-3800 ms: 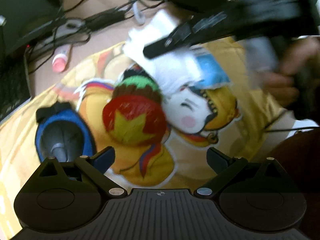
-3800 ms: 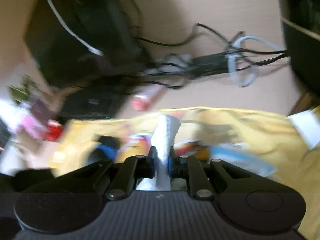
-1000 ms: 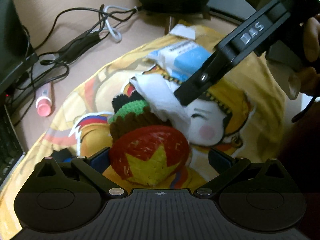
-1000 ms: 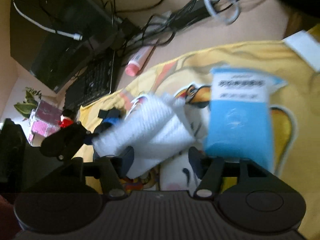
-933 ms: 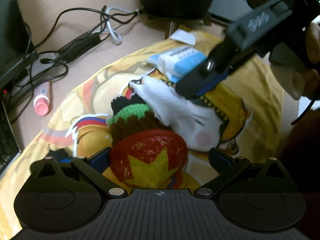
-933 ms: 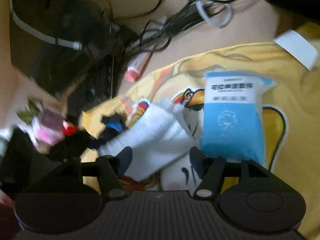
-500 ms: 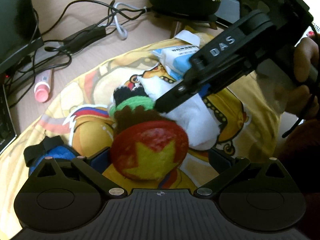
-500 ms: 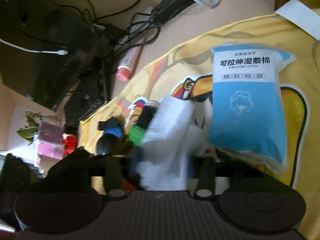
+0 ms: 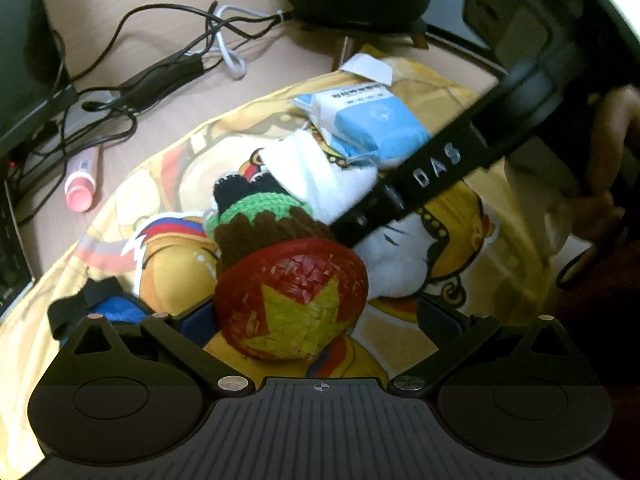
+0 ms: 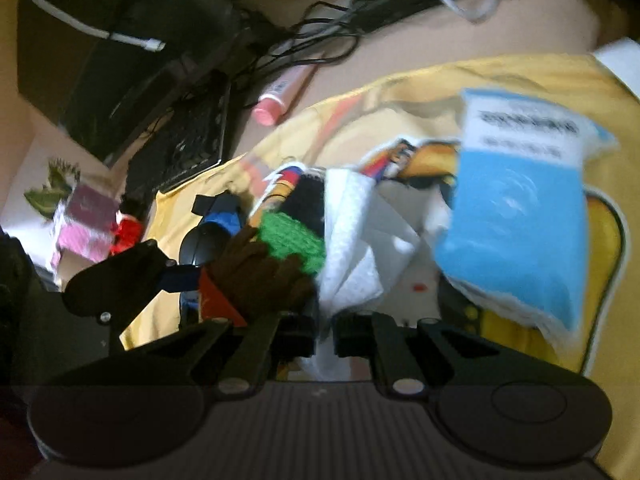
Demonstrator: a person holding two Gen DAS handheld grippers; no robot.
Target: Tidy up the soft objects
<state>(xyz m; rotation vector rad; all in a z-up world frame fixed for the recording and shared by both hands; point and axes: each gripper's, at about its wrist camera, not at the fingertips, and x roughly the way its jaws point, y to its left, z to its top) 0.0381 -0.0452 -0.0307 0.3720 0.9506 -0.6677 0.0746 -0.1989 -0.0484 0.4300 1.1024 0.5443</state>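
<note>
1. The step in hand, as I judge it, is taking up the white cloth (image 10: 348, 240). The right gripper (image 10: 326, 334) has its jaws drawn narrow and pinched on the cloth's near end, which bunches up between the pads.

2. The cloth lies in the middle of the yellow printed sheet (image 9: 472, 276). It touches the crocheted toy (image 9: 272, 220) on its left, and its far right corner is tucked under the edge of the blue packet (image 9: 372, 120).

3. The left gripper (image 9: 316, 316) stands wide, holding nothing. The red and yellow woven ball (image 9: 292, 300) sits between its fingers, and the left pad looks to be just beside it; I cannot tell whether it touches.

4. In the left wrist view the right gripper's black arm crosses over the cloth from the right, with a hand (image 9: 608, 140) behind it.

5. The next move probably calls for lifting the cloth clear without dragging the toy or the packet along, since both press against it. A slow, upward pull seems wise.

6. The left gripper is then well placed to close on the ball, should that be sorted next.

7. Cables (image 9: 168, 76) and a pink tube (image 9: 82, 184) lie far left on the desk, well apart from the work.
</note>
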